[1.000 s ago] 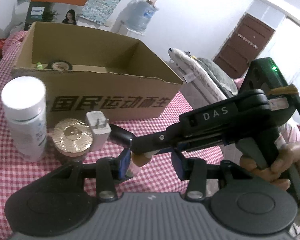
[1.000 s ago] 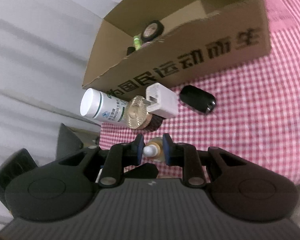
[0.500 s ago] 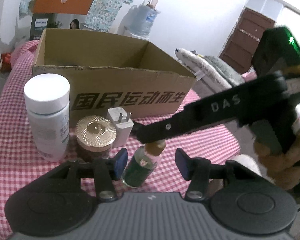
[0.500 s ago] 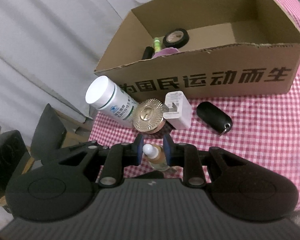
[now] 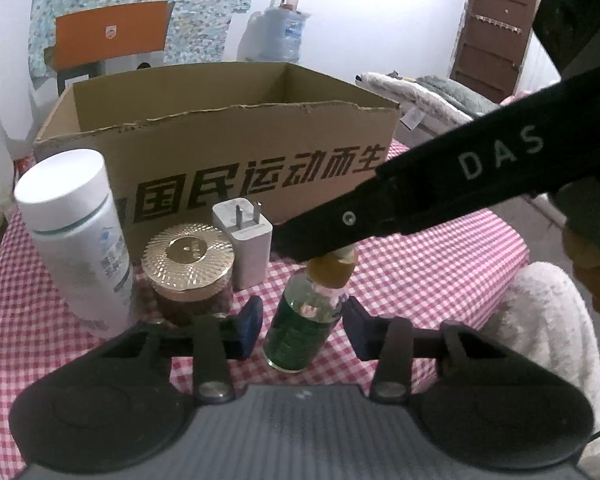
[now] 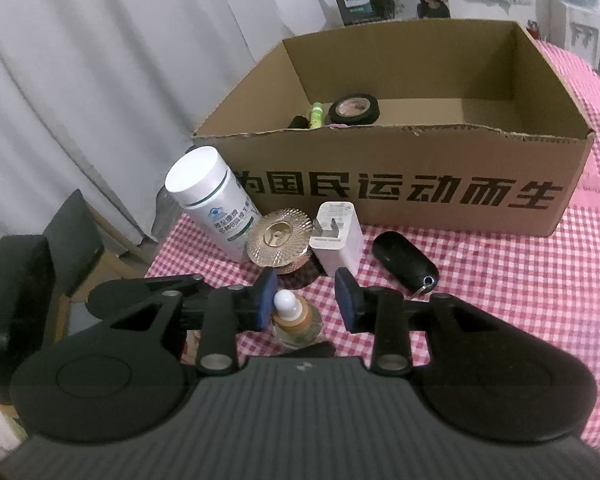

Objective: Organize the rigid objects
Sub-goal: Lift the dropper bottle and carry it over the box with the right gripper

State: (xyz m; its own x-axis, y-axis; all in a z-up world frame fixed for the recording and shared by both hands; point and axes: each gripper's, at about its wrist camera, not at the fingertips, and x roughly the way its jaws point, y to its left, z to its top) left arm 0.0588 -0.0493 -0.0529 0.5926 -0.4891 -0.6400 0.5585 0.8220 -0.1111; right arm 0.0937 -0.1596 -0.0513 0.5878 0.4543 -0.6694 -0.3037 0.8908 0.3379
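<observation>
I am standing the small green bottle (image 5: 302,326) upright beside the gold-lidded jar (image 5: 188,276): my right tongs (image 6: 307,303), just opening, release its cap, while my left tongs (image 5: 302,326), closing, bracket it without gripping.

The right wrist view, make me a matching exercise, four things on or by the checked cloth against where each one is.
Things:
1. black roll of tape
2. small green glass dropper bottle
3. black oval key fob
4. white plastic pill bottle

Places:
A. farthest left of the items in front of the box
B. inside the brown cardboard box
C. between the right gripper's jaws
D. on the cloth, right of the white plug adapter

Pairs: 1-B, 2-C, 3-D, 4-A
</observation>
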